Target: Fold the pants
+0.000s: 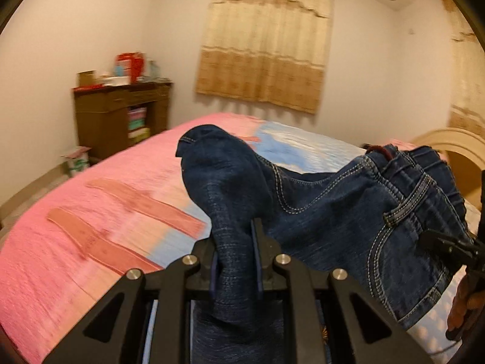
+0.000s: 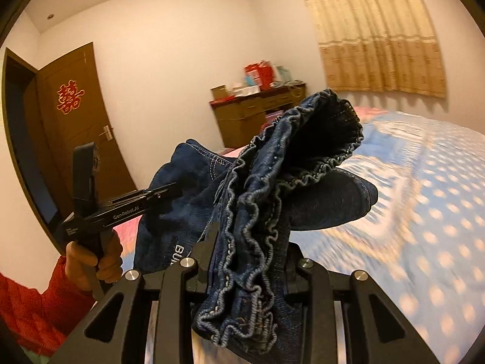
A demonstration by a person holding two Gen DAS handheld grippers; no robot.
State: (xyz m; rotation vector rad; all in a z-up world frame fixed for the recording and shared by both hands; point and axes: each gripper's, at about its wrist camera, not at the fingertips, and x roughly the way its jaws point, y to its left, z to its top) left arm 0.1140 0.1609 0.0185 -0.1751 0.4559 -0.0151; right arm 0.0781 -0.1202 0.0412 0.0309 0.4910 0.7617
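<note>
Denim jeans [image 1: 318, 200] hang above the bed [image 1: 91, 212]. My left gripper [image 1: 235, 261] pinches a leg hem. My right gripper [image 2: 248, 261] clamps the ruffled waistband [image 2: 242, 218].

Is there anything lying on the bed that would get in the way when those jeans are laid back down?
Nothing visible does. The jeans are off the bed, with the left gripper clamped on a leg end and the right gripper on the gathered waistband. The bedspread showing beneath them looks bare.
</note>
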